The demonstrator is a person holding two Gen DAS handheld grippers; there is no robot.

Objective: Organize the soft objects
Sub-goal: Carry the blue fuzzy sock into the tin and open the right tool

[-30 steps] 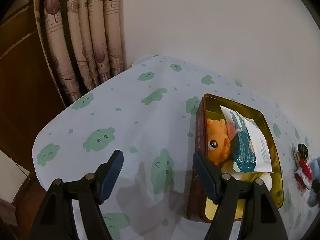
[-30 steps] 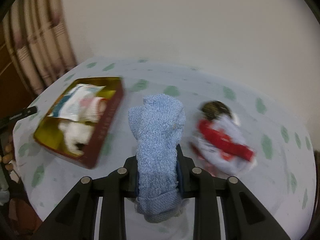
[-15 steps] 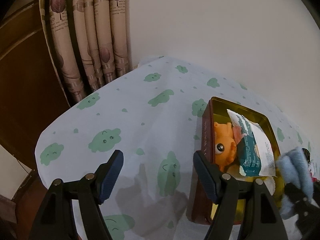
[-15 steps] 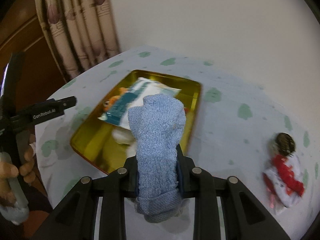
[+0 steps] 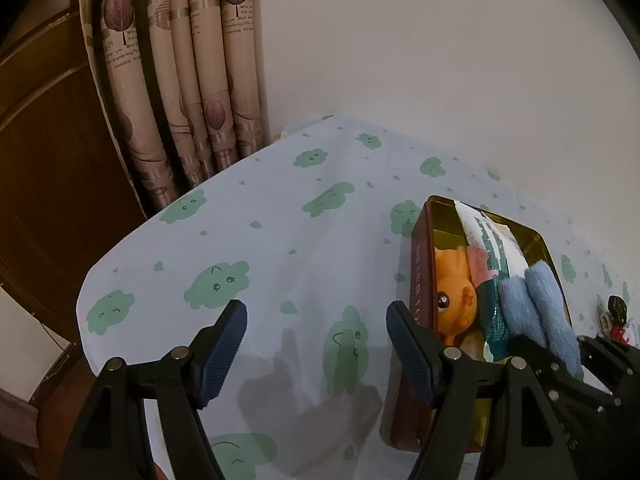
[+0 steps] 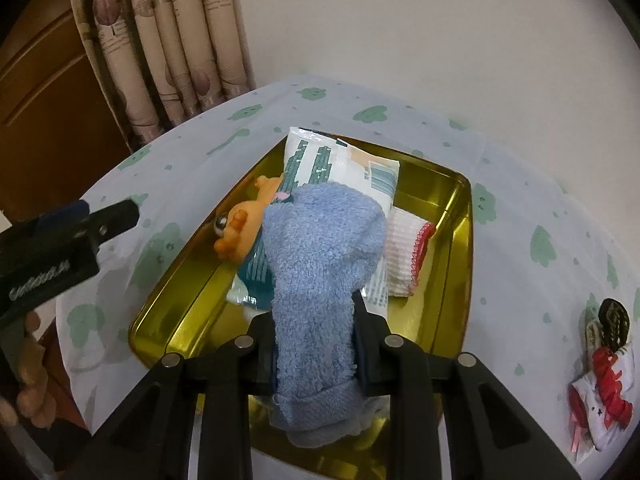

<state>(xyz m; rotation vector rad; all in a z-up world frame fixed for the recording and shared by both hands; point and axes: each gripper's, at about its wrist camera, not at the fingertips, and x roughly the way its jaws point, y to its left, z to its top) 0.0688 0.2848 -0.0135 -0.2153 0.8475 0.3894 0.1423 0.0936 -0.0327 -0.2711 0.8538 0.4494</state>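
Observation:
My right gripper (image 6: 316,344) is shut on a rolled light-blue fuzzy sock (image 6: 320,256) and holds it over the gold tin box (image 6: 460,240). The sock also shows in the left wrist view (image 5: 536,304). In the tin (image 5: 420,280) lie an orange plush toy (image 6: 240,232), a white and teal wipes packet (image 6: 320,160) and a white cloth with red trim (image 6: 408,256). My left gripper (image 5: 316,344) is open and empty above the tablecloth, left of the tin. A small doll in red and white (image 6: 604,372) lies on the table at the right.
The table has a pale blue cloth with green cloud prints (image 5: 280,240). Its left edge drops off near a beige leaf-print curtain (image 5: 188,72) and a dark wooden panel (image 5: 48,160). A white wall stands behind the table.
My right gripper has carried the blue sock left from beside the doll to over the tin. The left gripper has stayed open in about the same place.

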